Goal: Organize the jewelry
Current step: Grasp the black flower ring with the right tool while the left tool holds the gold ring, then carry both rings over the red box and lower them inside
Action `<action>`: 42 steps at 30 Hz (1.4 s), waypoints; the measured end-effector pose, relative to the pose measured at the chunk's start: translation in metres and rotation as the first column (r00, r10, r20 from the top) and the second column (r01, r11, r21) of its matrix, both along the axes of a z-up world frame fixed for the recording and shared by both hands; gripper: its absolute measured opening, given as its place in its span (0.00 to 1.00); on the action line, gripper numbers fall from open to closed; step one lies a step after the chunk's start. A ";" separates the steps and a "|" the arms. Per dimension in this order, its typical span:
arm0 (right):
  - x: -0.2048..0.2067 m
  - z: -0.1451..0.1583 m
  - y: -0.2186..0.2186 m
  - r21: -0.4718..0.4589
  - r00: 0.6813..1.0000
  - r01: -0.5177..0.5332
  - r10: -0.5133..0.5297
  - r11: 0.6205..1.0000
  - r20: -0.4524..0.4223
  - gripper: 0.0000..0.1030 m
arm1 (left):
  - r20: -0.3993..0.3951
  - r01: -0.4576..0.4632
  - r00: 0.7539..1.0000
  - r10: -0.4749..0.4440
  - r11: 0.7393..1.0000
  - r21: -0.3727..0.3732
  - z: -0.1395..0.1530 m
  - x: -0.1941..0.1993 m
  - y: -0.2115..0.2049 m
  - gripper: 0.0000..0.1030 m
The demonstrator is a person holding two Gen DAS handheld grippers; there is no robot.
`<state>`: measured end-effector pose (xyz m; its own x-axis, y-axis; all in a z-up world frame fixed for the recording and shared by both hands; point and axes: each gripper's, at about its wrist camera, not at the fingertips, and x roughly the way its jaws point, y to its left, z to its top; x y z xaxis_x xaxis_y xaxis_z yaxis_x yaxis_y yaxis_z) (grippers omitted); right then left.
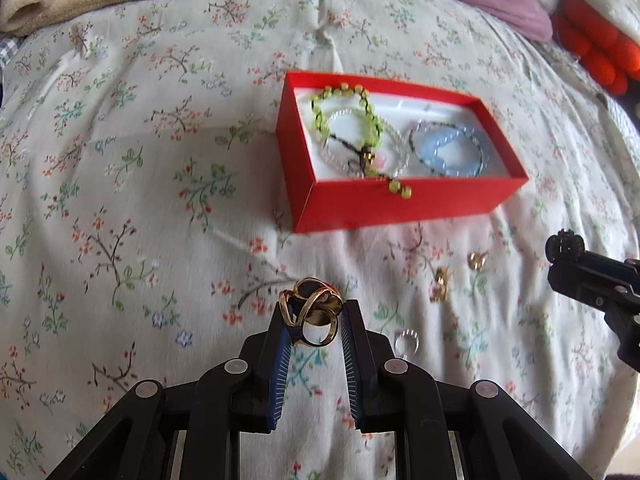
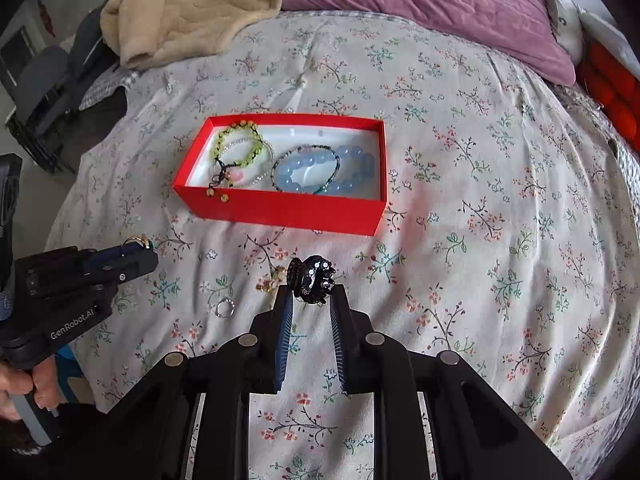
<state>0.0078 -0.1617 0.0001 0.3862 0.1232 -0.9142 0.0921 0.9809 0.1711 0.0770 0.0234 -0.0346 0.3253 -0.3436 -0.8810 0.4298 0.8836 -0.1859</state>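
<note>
Rings are sitting pinched at both tips: your left gripper (image 1: 313,312) is clamping gold rings (image 1: 310,312), your right gripper (image 2: 311,288) a black studded ring (image 2: 313,284), near the red box (image 2: 280,208). Light, stiff, slippery metal; keep gripping across the bands.

A home bedroom: a floral quilt (image 2: 460,208) is covering a bed, with a purple pillow (image 2: 420,4) and a crumpled beige blanket (image 2: 184,4) lying at its far end (a dark chair (image 2: 48,92) is standing beside it).
</note>
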 end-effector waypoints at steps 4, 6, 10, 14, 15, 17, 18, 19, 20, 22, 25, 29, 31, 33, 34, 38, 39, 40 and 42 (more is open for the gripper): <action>0.010 0.005 -0.005 0.017 1.000 0.018 -0.018 1.000 0.024 0.20 | 0.039 -0.004 0.999 0.005 0.999 -0.034 0.009 0.007 -0.008 0.18; 0.015 0.007 -0.008 0.029 0.999 0.031 -0.032 0.999 0.038 0.20 | 0.058 -0.005 0.998 0.008 0.999 -0.049 0.014 0.011 -0.013 0.18; 0.026 0.009 -0.015 0.049 0.996 0.058 -0.061 0.997 0.063 0.20 | 0.112 -0.014 0.993 0.020 0.998 -0.056 0.019 0.020 -0.026 0.18; 0.037 0.006 -0.022 0.064 0.993 0.084 -0.088 0.994 0.076 0.20 | 0.148 -0.014 0.989 0.022 0.998 -0.054 0.019 0.028 -0.038 0.18; 0.041 0.005 -0.024 0.065 0.993 0.087 -0.092 0.994 0.079 0.20 | 0.157 -0.013 0.987 0.021 0.998 -0.053 0.019 0.029 -0.040 0.18; 0.046 0.002 -0.026 0.063 0.992 0.090 -0.095 0.994 0.088 0.20 | 0.170 -0.011 0.985 0.019 0.999 -0.048 0.018 0.033 -0.044 0.18; 0.049 0.000 -0.027 0.060 0.992 0.089 -0.094 0.994 0.089 0.20 | 0.175 -0.009 0.984 0.017 0.999 -0.047 0.018 0.035 -0.046 0.18; 0.051 -0.002 -0.027 0.057 0.992 0.088 -0.093 0.994 0.088 0.20 | 0.179 -0.007 0.984 0.015 0.999 -0.047 0.018 0.037 -0.047 0.18; 0.054 -0.005 -0.028 0.055 0.992 0.087 -0.092 0.995 0.086 0.20 | 0.184 -0.006 0.983 0.015 0.999 -0.047 0.018 0.039 -0.049 0.18; 0.060 -0.010 -0.030 0.055 0.992 0.087 -0.091 0.995 0.082 0.20 | 0.191 0.000 0.982 0.009 0.999 -0.046 0.016 0.044 -0.053 0.18; 0.069 -0.016 -0.034 0.064 0.993 0.088 -0.093 0.994 0.076 0.20 | 0.187 0.002 0.982 0.006 0.999 -0.039 0.011 0.051 -0.059 0.18; 0.081 -0.021 -0.036 0.075 0.994 0.080 -0.085 0.994 0.071 0.20 | 0.164 -0.004 0.986 0.009 0.999 -0.033 0.002 0.062 -0.067 0.18; 0.085 -0.023 -0.035 0.075 0.995 0.071 -0.076 0.995 0.069 0.20 | 0.155 -0.005 0.988 0.010 1.000 -0.029 -0.002 0.065 -0.071 0.19; 0.088 -0.026 -0.035 0.076 0.996 0.062 -0.067 0.995 0.062 0.20 | 0.150 -0.006 0.989 0.009 1.000 -0.021 -0.005 0.068 -0.074 0.19; 0.090 -0.027 -0.036 0.081 0.996 0.058 -0.063 0.995 0.057 0.21 | 0.151 -0.007 0.989 0.010 1.000 -0.019 -0.006 0.069 -0.075 0.19; 0.092 -0.031 -0.038 0.096 0.997 0.053 -0.057 0.994 0.042 0.21 | 0.144 -0.008 0.989 0.009 1.000 -0.013 -0.009 0.073 -0.077 0.31; 0.093 -0.031 -0.039 0.092 0.998 0.052 -0.056 0.994 0.040 0.21 | 0.144 -0.008 0.990 0.010 1.000 -0.011 -0.009 0.073 -0.077 0.34; 0.093 -0.031 -0.040 0.088 0.998 0.052 -0.055 0.995 0.038 0.21 | 0.143 -0.008 0.990 0.010 1.000 -0.009 -0.010 0.074 -0.077 0.35; 0.093 -0.031 -0.041 0.089 0.998 0.051 -0.054 0.995 0.034 0.21 | 0.140 -0.006 0.990 0.007 1.000 -0.005 -0.010 0.074 -0.076 0.36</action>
<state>0.1006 -0.2028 -0.0312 0.4268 0.1808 -0.8861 0.1355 0.9559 0.2604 0.1511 -0.0529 -0.0443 0.4479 -0.3454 -0.8246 0.4462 0.8856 -0.1286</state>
